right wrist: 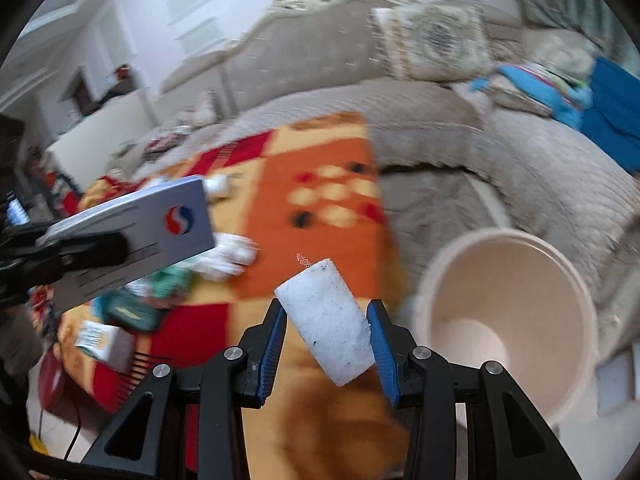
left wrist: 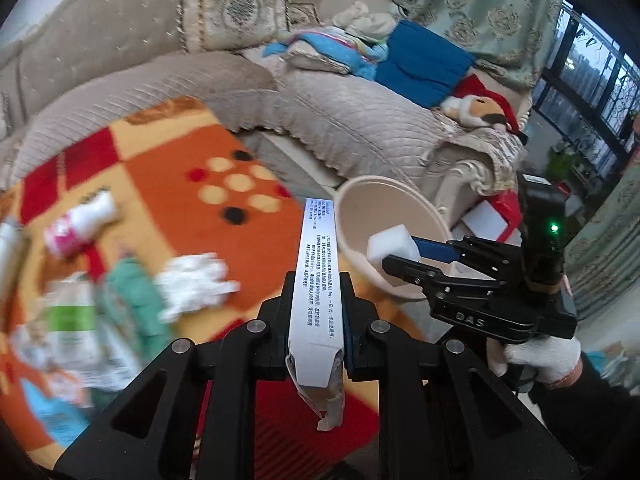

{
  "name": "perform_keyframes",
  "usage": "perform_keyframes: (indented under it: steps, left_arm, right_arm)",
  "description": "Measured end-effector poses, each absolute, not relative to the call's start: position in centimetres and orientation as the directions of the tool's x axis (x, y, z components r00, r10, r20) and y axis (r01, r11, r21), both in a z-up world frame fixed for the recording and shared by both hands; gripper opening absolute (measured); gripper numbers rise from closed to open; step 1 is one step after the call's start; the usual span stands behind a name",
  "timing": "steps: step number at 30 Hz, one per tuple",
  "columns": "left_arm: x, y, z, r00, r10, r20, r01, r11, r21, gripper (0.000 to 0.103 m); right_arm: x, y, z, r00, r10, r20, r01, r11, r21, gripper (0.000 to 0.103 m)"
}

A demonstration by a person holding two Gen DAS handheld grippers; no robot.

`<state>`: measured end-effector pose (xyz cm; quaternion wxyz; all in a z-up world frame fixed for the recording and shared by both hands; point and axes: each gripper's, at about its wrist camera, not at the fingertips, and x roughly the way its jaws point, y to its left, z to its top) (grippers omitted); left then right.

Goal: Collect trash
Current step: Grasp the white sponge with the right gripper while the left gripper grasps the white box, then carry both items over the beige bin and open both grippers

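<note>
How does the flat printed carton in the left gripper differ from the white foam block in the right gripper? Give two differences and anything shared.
The carton is long, thin and covered in print; the foam block is short, chunky and plain white with specks. The carton's end is torn open; the foam block looks whole. Both are gripped between jaws near the beige bin.

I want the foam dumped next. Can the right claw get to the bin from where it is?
Probably yes. The right claw, shut on the foam block, is beside the bin, whose open mouth faces it with nothing between. The left claw, with its box, sits off to the side.
</note>
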<state>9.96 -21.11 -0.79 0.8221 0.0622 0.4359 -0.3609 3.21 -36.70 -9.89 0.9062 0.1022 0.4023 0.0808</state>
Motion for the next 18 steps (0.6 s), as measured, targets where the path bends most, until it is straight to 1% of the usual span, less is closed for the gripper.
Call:
perform_keyframes:
  steps: [5,9,14,16,17,18]
  left_arm:
    - [10.2,-26.4,-2.7,0.311,-0.569,-0.762,0.638,0.718,-0.276,0.016]
    - [10.6,-30.4,-4.1,0.296,-0.575,-0.763,0.632,0.717,-0.295,0.016]
    - [11.8,-33.9,-5.9,0.286,-0.584,-0.760,0.614,0.721,-0.323,0.016]
    - [12.4,-35.1,-6.7,0.281,-0.590,-0.757,0.605,0.721,-0.337,0.017]
    - [12.7,-35.6,-7.0,0.269,-0.595,-0.757,0.603,0.717,-0.350,0.021]
    - [12.9,-36.1,-7.4,0.260,-0.601,-0.756,0.603,0.713,-0.359,0.034]
  right_arm:
    - [2.7,-42.6,-12.1,0.632,0.106,-0.767,0.087,0.975,0.206,0.040]
    - [2.9,-46.0,-13.3,0.616,0.066,-0.785,0.164,0.964,0.209,0.040]
    - [3.3,-48.1,-14.3,0.600,0.038,-0.799,0.208,0.957,0.201,0.040]
    - [3.4,-48.7,-14.6,0.598,0.027,-0.801,0.226,0.953,0.200,0.047]
    - [3.4,-49.2,-14.7,0.598,0.015,-0.801,0.243,0.949,0.199,0.048]
    - [3.3,-49.6,-14.8,0.598,0.009,-0.801,0.253,0.947,0.199,0.048]
